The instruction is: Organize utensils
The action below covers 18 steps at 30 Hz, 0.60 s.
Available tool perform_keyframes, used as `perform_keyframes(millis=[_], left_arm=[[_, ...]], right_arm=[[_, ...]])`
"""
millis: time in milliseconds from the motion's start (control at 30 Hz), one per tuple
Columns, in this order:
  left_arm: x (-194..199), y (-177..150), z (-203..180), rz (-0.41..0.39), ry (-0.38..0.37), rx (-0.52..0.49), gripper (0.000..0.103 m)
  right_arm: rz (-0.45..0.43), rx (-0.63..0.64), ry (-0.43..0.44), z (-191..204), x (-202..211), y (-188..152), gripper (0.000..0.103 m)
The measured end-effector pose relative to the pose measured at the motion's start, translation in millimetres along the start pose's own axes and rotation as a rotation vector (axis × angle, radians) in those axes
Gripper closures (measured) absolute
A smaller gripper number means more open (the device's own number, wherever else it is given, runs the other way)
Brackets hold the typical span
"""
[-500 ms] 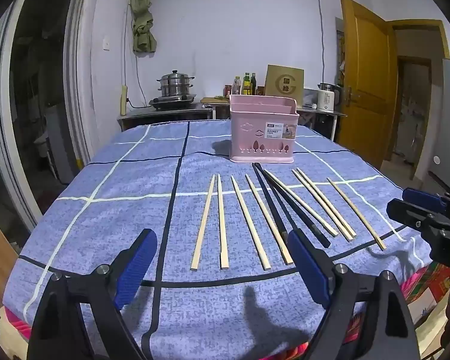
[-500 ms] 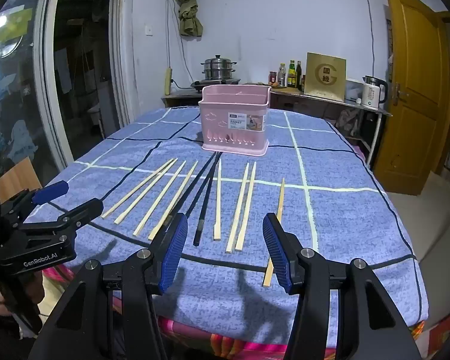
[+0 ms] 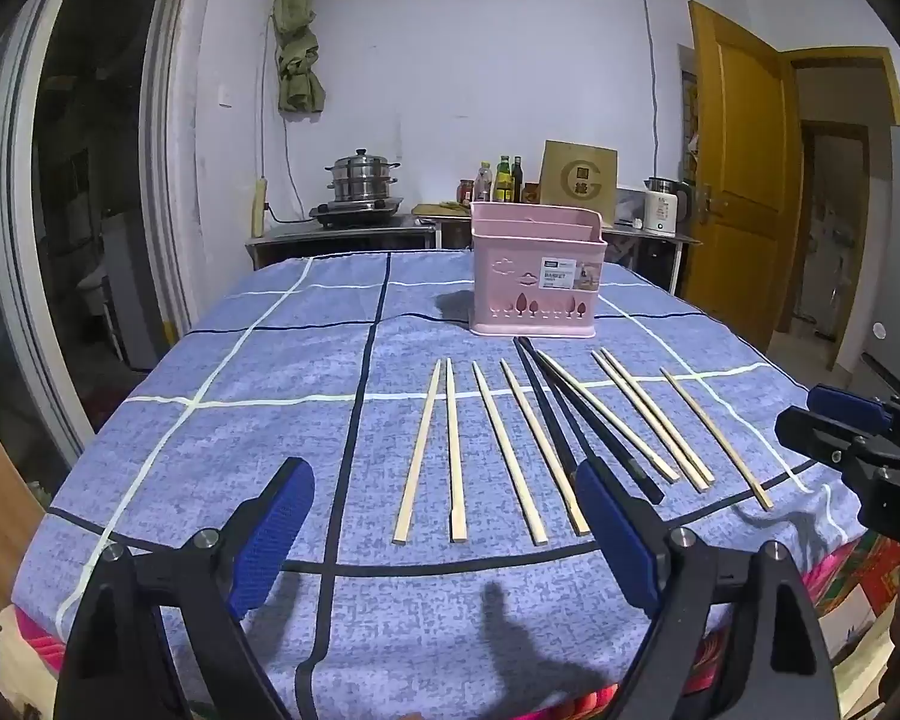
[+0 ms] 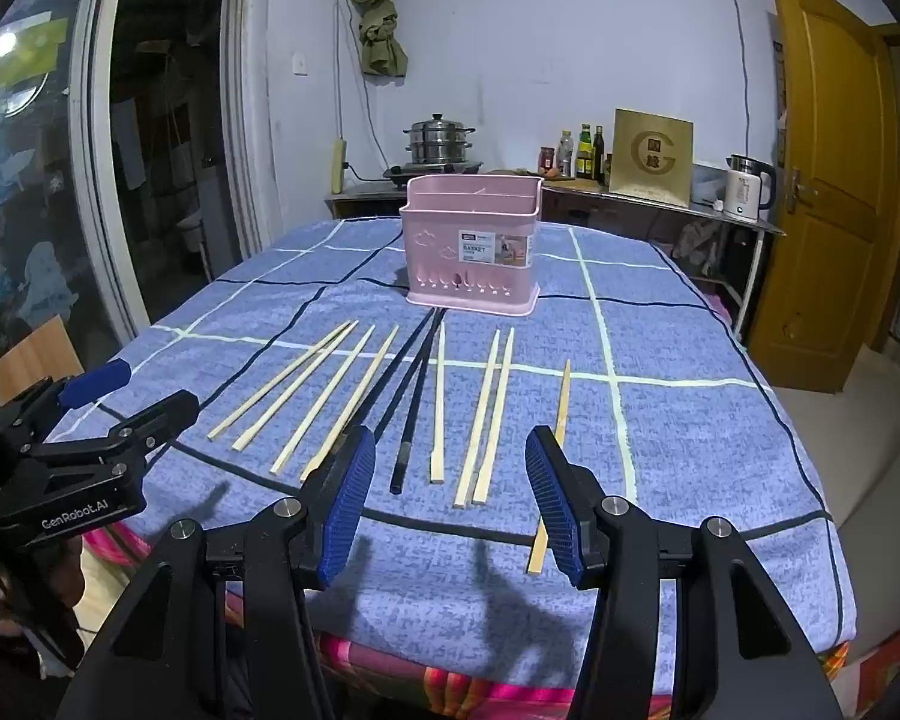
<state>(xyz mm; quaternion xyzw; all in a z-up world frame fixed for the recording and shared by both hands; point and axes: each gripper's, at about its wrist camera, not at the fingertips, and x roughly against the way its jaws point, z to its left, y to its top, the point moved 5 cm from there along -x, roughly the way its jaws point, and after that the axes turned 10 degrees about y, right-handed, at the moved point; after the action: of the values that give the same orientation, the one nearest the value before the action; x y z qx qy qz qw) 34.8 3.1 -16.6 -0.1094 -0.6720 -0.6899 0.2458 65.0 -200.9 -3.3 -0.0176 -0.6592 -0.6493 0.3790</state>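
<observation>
Ten chopsticks (image 3: 513,453) laid in a loose row across the near half of the blue checked cloth (image 3: 240,372), pink basket (image 3: 537,276) standing just beyond their far tips, nothing in it visibly. Left gripper (image 3: 444,531) and right gripper (image 4: 444,498) both spread wide, empty, hovering over the near edge. Risks: thin sticks rolling or scattering under a poor pinch; two crossed black chopsticks (image 4: 411,390) snagging neighbours. Hardly changed since half a second ago.
</observation>
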Motion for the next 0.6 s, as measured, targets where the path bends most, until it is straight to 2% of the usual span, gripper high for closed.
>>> perform_keyframes(millis=[600], left_arm=[[2.8,-1.0,-1.3,-0.006,-0.01,-0.008,0.014]], right_arm=[[-0.003,0.001,0.001,2.3,2.0,0.9,0.05]])
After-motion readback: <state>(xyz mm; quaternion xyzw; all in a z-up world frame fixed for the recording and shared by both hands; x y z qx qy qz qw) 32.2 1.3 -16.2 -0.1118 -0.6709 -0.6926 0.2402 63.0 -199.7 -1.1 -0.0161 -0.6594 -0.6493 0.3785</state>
